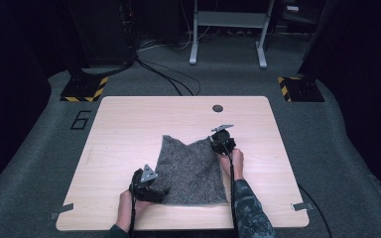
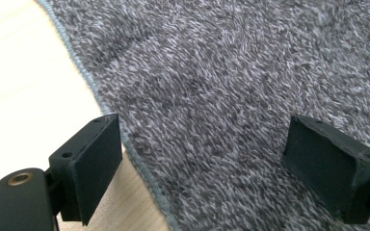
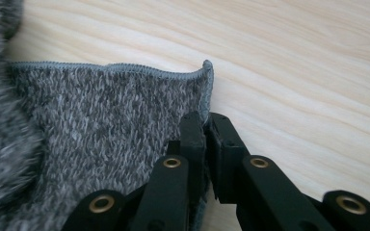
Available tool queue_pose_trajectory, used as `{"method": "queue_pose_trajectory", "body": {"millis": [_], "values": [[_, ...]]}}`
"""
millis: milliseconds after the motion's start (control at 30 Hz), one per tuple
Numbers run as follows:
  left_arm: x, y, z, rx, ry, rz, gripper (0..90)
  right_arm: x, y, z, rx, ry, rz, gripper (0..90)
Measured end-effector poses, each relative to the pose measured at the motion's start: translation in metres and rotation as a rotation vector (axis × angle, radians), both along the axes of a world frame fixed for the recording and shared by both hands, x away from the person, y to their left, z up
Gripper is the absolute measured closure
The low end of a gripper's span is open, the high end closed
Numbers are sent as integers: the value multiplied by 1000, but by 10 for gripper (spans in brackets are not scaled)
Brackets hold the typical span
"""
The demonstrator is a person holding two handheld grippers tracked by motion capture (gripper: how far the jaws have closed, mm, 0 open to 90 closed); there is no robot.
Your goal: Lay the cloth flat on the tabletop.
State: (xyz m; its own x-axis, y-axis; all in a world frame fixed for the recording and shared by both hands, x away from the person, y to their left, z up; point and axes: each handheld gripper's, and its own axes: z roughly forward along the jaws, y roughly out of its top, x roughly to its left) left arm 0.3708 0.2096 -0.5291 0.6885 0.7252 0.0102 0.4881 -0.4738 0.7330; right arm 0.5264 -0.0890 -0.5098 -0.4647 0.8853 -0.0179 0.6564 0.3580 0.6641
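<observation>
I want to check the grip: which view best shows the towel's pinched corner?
The right gripper view: the right gripper is shut on the grey towel at its corner. The high view shows it small; the left gripper view shows another edge.

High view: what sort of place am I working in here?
Probably a lab or recording studio, not a home: a bare wooden table on grey carpet, hazard-striped stand bases, loose floor cables, and dark surroundings.
</observation>
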Motion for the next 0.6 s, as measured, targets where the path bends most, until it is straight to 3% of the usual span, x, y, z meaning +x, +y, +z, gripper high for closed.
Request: {"method": "queue_pose_trajectory", "body": {"millis": [267, 400, 533, 600], "values": [[0, 1, 0, -3, -3, 4, 130, 1, -14, -1, 43, 7, -55, 809], [3, 11, 6, -76, 3, 19, 105, -4, -15, 3, 50, -6, -15, 730], [23, 15, 24, -78, 3, 17, 90, -10, -16, 16, 77, -61, 17, 689], [36, 10, 30, -70, 0, 6, 93, -13, -11, 21, 88, -64, 49, 679]]}}
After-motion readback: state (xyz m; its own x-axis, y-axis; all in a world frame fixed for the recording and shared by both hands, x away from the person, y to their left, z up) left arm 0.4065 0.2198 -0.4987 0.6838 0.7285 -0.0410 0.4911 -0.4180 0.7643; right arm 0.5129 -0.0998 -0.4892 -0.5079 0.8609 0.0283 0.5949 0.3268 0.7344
